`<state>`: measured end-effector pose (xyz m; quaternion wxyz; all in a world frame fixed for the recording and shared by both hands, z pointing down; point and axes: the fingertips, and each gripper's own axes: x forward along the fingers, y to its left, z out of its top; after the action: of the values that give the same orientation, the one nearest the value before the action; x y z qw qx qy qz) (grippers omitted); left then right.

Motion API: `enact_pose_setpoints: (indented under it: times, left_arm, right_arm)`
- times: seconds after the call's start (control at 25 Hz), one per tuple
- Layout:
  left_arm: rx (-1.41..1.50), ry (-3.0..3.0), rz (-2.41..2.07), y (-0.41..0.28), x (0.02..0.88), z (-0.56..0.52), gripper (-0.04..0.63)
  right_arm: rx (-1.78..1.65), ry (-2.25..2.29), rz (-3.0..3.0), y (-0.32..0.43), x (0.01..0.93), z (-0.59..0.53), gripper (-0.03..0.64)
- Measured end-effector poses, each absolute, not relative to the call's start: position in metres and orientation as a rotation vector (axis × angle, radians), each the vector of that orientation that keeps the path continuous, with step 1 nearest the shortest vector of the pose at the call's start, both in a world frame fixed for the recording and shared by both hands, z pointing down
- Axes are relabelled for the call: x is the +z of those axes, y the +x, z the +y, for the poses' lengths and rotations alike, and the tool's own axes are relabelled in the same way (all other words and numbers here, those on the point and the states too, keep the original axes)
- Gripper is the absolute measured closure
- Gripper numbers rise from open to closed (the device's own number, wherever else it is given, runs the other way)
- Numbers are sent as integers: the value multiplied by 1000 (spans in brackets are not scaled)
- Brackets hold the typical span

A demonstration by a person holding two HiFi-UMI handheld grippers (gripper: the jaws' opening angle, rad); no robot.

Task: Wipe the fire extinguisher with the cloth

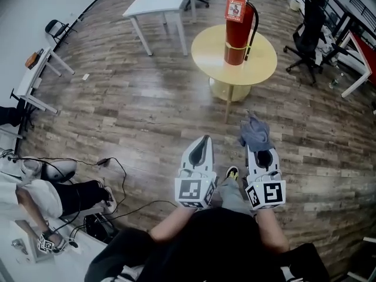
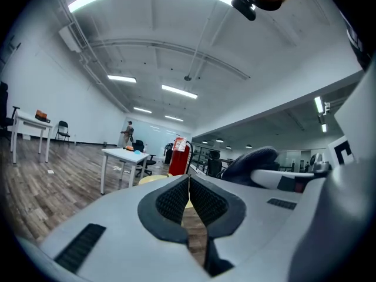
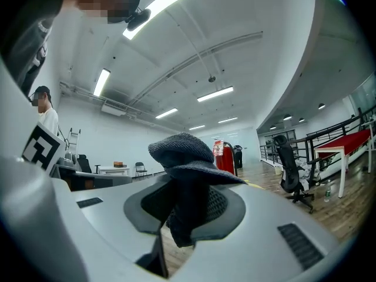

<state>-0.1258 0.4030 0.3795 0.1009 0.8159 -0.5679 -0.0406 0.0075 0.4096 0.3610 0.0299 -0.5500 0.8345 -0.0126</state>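
Observation:
A red fire extinguisher (image 1: 238,31) stands upright on a round yellow table (image 1: 205,54), well ahead of both grippers. It also shows as a red fire extinguisher (image 2: 179,156) far off in the left gripper view and a red fire extinguisher (image 3: 223,156) in the right gripper view. My right gripper (image 1: 256,135) is shut on a grey-blue cloth (image 1: 255,131), and the cloth (image 3: 182,175) bulges up out of the jaws. My left gripper (image 1: 203,141) is shut with nothing in it, its pads (image 2: 174,202) pressed together.
A white table (image 1: 160,4) stands beyond the round one, with black office chairs (image 1: 305,34) at the right and a folding chair (image 1: 56,28) at the left. A seated person (image 1: 41,195) and floor cables (image 1: 117,184) lie at the lower left. Wooden floor separates me from the round table.

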Motion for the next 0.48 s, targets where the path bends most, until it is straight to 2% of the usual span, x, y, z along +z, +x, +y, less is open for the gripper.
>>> enact_pose_setpoints:
  times: [0.48]
  left_arm:
    - [-50, 2444, -1744, -55, 378, 280, 572]
  right_arm:
    - [-52, -1640, 2561, 89, 373, 274, 529]
